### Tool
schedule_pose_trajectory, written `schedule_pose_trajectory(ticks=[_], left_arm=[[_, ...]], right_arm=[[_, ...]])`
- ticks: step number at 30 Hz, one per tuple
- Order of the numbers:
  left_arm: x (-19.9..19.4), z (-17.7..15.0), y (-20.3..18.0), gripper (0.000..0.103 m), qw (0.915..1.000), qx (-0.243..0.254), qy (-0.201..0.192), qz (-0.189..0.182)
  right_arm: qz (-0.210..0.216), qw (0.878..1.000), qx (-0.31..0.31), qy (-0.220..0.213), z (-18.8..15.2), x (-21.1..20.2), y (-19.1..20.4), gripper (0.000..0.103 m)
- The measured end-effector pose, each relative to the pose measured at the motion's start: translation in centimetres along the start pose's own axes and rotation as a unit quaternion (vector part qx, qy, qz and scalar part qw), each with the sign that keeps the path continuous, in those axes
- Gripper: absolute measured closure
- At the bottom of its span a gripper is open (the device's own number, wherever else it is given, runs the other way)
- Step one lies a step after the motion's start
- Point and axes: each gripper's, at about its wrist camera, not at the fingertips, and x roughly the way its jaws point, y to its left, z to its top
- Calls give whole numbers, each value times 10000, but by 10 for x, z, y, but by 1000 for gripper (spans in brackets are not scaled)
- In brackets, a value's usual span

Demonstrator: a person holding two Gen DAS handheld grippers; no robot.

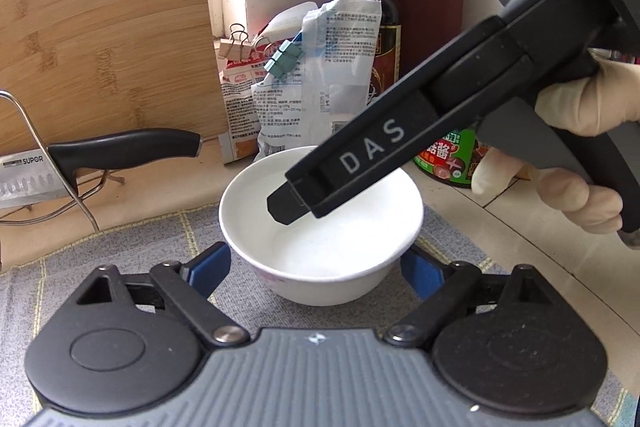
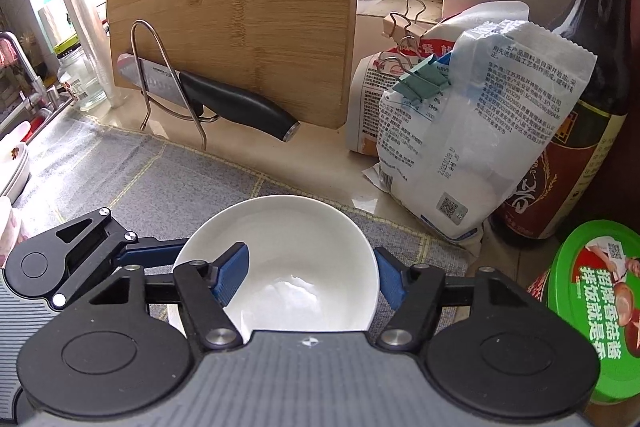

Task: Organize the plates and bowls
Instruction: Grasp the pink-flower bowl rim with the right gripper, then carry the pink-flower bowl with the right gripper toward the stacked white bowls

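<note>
A white bowl (image 1: 320,227) stands upright on a grey checked mat (image 1: 120,251). My left gripper (image 1: 320,267) straddles it low down. Its blue pads (image 1: 216,267) sit close beside the outer wall on both sides, and a sliver of mat shows at the left one. My right gripper (image 2: 310,275) comes in from the right in a gloved hand (image 1: 580,107). One of its fingers (image 2: 232,275) dips inside the bowl (image 2: 288,259). The other lies against the outer right wall, so the jaws are closed over that side. A stack of white plates (image 2: 14,163) sits at the far left edge.
A bamboo cutting board (image 2: 232,7) leans at the back, with a black-handled knife (image 2: 236,103) in a wire rack before it. Clipped bags (image 2: 472,131), a dark sauce bottle (image 2: 592,87) and a green-lidded jar (image 2: 592,307) crowd the bowl's right. A sink edge (image 2: 24,107) lies far left.
</note>
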Motion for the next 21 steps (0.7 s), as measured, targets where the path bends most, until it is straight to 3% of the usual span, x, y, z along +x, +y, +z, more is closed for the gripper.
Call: schedule_pose_trajectory(ticks=[21], left_arm=[[-9, 1, -3, 14, 9996, 252, 99, 37]], right_arm=[[46, 9998, -159, 99, 0, -6, 7, 30]])
